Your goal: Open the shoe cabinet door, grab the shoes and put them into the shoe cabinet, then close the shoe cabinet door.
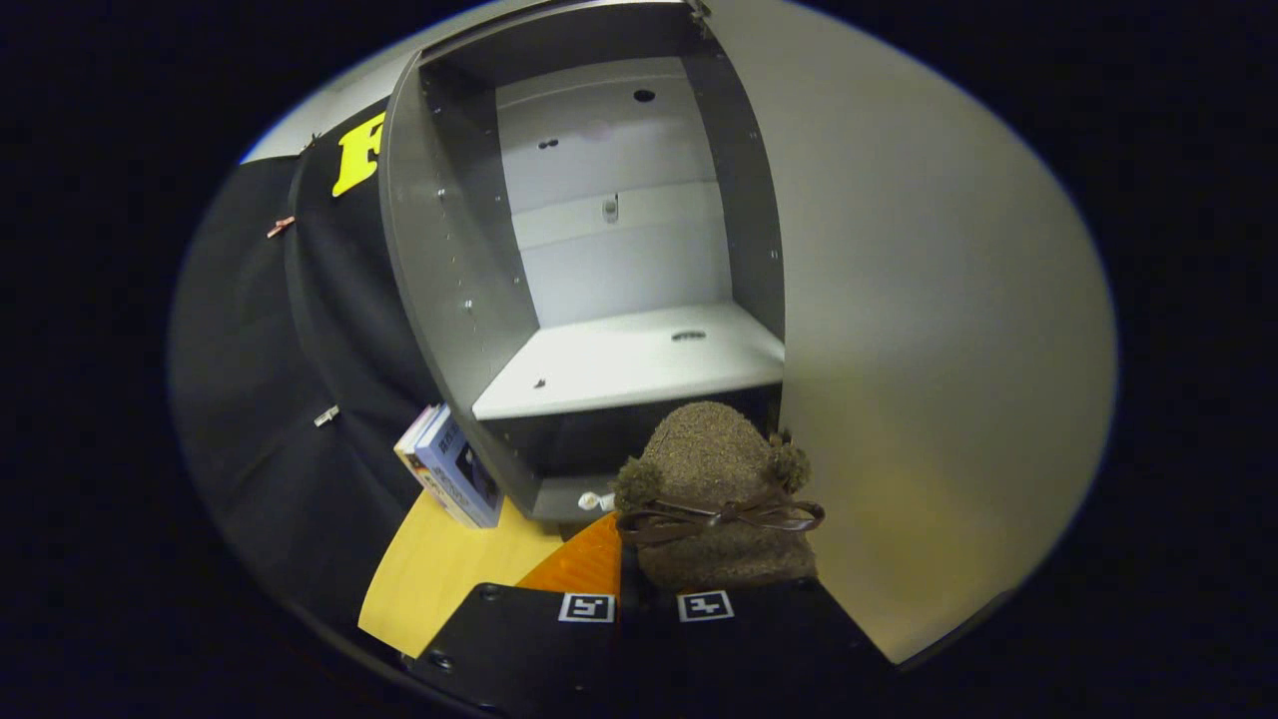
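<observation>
A brown fuzzy shoe (pixel 714 499) with pom-poms and a dark bow hangs just ahead of my fingers. My gripper (pixel 646 602) is shut on its near edge, and the jaws stand close together. Beyond the shoe stands the grey shoe cabinet (pixel 449 270) with its inside showing. Its pale shelf (pixel 629 364) lies a little above and behind the shoe's toe, and a dark lower compartment (pixel 559 449) sits under that shelf. The cabinet door (pixel 929 350) is swung wide open to the right of the shoe.
Two or three books (pixel 454 469) lean against the cabinet's left side on a yellow surface (pixel 444 574). An orange ribbed piece (pixel 584 564) lies just left of the shoe, near my fingers. Black cloth (pixel 270 399) hangs left of the cabinet.
</observation>
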### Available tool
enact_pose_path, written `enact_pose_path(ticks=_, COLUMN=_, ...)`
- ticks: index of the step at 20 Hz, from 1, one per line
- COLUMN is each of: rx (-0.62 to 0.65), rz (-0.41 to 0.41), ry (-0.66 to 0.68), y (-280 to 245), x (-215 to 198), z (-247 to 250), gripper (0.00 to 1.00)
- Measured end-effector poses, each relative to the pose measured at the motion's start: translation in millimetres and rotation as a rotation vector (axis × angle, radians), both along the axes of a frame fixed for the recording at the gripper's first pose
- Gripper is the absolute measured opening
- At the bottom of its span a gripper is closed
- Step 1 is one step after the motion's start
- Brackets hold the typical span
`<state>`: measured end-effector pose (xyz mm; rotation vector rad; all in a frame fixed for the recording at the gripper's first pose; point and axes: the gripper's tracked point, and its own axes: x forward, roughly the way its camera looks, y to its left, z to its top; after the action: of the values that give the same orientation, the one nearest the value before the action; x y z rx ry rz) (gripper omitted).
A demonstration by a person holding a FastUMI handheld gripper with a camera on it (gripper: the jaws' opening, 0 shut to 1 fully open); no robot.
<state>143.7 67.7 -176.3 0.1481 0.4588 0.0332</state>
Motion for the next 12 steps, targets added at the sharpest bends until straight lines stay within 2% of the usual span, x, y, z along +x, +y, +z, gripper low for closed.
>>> enact_pose_path(ticks=4, rx=-0.023, rz=0.029, ry=-0.004, y=10, x=51, z=33, gripper=0.08)
enact_pose_path(ticks=7, rx=-0.030, rz=0.073, ry=0.046, y=22, x=94, z=37, gripper=0.08)
enact_pose_path(ticks=12, rx=-0.059, rz=0.079, ry=0.082, y=36, x=174, z=25, gripper=0.08)
